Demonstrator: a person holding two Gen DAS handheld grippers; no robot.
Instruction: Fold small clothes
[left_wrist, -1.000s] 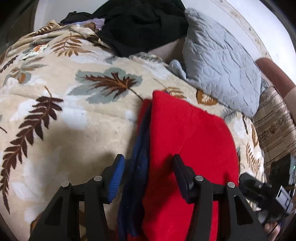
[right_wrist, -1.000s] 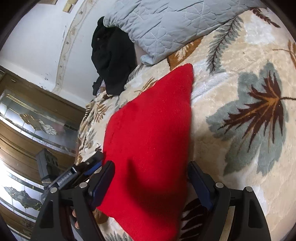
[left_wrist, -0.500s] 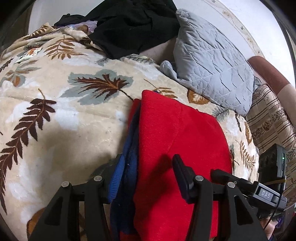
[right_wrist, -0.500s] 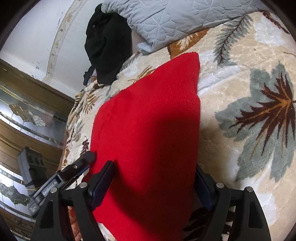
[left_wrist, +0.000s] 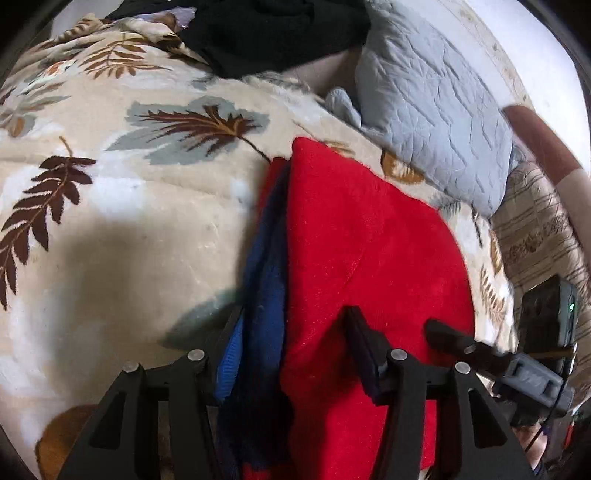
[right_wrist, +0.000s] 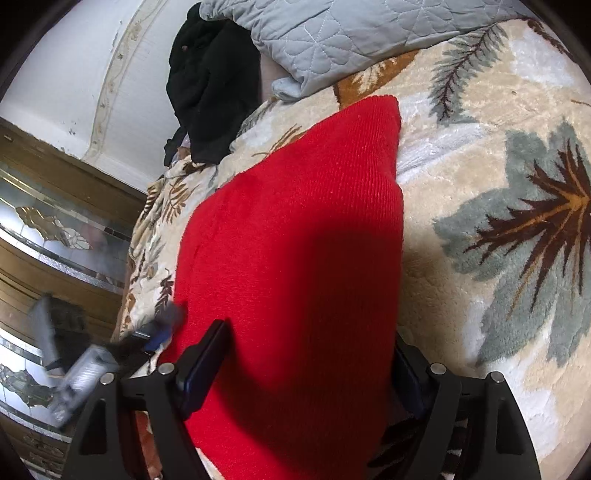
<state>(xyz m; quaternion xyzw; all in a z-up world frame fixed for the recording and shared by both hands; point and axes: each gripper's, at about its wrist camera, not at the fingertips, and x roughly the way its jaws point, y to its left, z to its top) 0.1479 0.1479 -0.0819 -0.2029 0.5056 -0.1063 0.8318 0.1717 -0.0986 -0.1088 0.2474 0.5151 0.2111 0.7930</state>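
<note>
A red knit garment (left_wrist: 369, 251) with a blue inner layer (left_wrist: 264, 295) lies folded on the leaf-patterned blanket (left_wrist: 129, 229). My left gripper (left_wrist: 291, 336) is open, its jaws straddling the garment's near left edge where the blue layer shows. In the right wrist view the same red garment (right_wrist: 295, 251) fills the middle. My right gripper (right_wrist: 310, 354) is open, its jaws wide on either side of the garment's near end. The right gripper also shows at the right of the left wrist view (left_wrist: 480, 354).
A grey quilted pillow (left_wrist: 436, 122) and a heap of black clothing (left_wrist: 273, 29) lie at the far end of the bed. A striped cushion (left_wrist: 543, 236) is at the right. A wood-and-glass cabinet (right_wrist: 55, 229) stands beside the bed.
Both grippers have moved forward over the garment's near end, so the cloth now sits deeper between the open jaws. The garment itself has not shifted.
</note>
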